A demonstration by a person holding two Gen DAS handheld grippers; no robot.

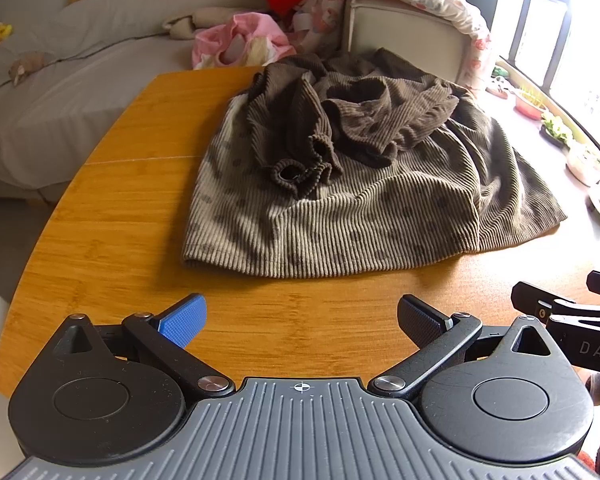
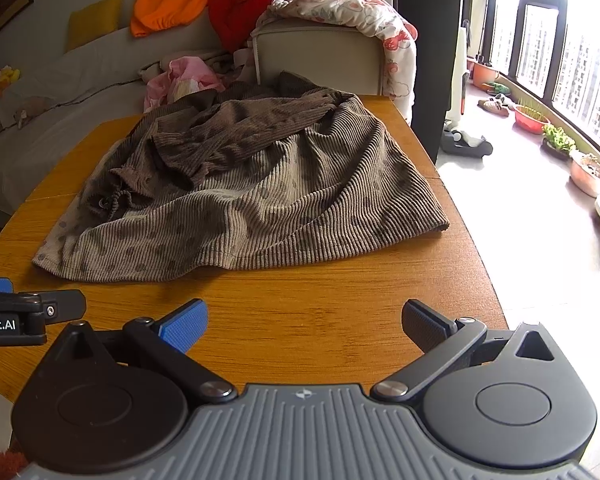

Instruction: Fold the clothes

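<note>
Lying crumpled on wooden table [image 1: 112, 216]: brown garment [image 1: 340, 184]; sofa [image 1: 80, 92] behind; both grippers [image 1: 300, 320] [image 2: 304, 324] wide, empty.

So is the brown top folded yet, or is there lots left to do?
Nothing looks folded yet. The brown top lies crumpled on the table, its sleeves bunched over the body. Nothing is in hand: the left gripper and right gripper are both open and empty, short of the near hem. Left to do: spread it flat, tuck the sleeves in, then fold.
</note>
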